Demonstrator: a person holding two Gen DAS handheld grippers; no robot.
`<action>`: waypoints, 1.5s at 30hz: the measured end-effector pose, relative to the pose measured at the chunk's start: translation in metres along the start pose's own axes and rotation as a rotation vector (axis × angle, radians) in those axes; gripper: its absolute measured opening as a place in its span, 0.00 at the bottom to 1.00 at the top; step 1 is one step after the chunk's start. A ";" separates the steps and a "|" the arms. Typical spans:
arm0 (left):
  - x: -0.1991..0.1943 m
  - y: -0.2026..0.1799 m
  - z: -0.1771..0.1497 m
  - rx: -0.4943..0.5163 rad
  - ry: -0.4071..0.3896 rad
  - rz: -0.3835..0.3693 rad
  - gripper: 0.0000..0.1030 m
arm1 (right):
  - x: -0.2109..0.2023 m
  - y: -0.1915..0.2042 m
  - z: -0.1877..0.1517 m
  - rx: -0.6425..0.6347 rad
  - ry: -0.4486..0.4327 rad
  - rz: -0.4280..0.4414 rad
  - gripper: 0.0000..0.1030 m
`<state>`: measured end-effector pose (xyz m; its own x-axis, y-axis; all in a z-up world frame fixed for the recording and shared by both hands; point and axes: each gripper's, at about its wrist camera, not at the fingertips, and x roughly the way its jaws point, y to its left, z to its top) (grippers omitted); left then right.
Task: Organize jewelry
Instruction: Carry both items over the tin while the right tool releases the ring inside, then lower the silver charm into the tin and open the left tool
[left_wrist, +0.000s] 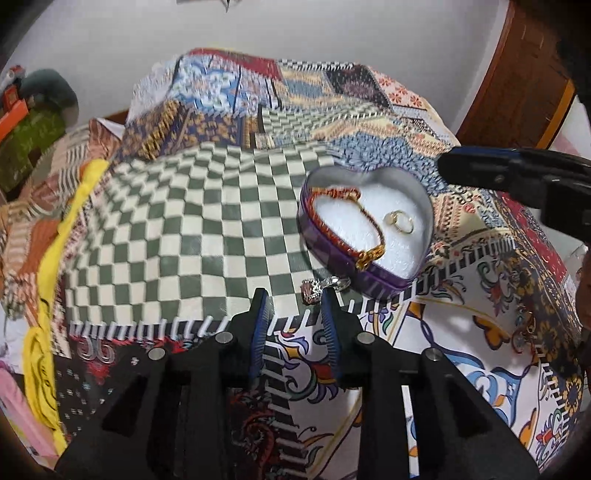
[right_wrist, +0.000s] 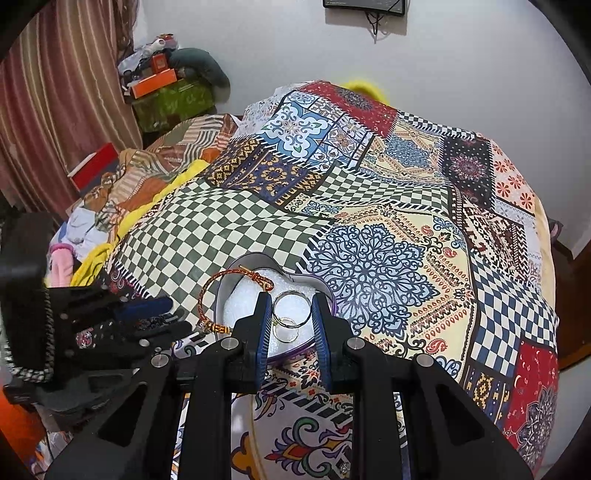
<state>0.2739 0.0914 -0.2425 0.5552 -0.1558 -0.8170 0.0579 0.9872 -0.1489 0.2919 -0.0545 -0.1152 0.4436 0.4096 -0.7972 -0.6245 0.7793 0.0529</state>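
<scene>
Purple tin, heart-shaped (left_wrist: 369, 275), sits on my patchwork cloth (left_wrist: 207, 221), at the edge of the green-and-white checked patch; its lid is off and white foam padding (left_wrist: 384, 236) lines the inside; on that padding lie two thin gold rings (left_wrist: 400, 220), touching each other, well inside the wall; a red and gold braided bracelet (left_wrist: 354, 225) is only partly in, one stretch crossing the foam, its loop riding along the rim on the far side and its gold knotted end hanging over the near wall.

Outside the tin, just beside its near wall, a silver ring with a pale pink stone (left_wrist: 321, 288) lies on the cloth; my left gripper (left_wrist: 295, 306) points down at it, jaws apart and closed on nothing, the ring touching the tip of one finger but not pinched.

My right gripper (right_wrist: 289, 314) hangs over the tin's opening; between its blue pads (right_wrist: 264, 332) stands a silver ring (right_wrist: 291, 308), its band reaching from one pad to the other, so I read those jaws as clamped on it; directly beneath, the gold rings (right_wrist: 285, 332) show on the foam.
</scene>
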 end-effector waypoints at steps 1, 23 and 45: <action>0.003 0.000 0.000 -0.002 0.005 -0.007 0.27 | 0.000 0.000 0.000 0.000 0.001 -0.001 0.19; -0.027 0.002 0.009 -0.024 -0.122 -0.010 0.14 | 0.008 -0.008 0.008 0.010 0.010 -0.013 0.19; -0.014 -0.031 0.043 0.064 -0.105 -0.066 0.14 | 0.047 -0.008 0.020 0.026 0.127 0.040 0.19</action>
<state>0.3006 0.0641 -0.2026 0.6317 -0.2187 -0.7437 0.1475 0.9758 -0.1616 0.3305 -0.0319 -0.1408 0.3328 0.3785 -0.8637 -0.6227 0.7760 0.1002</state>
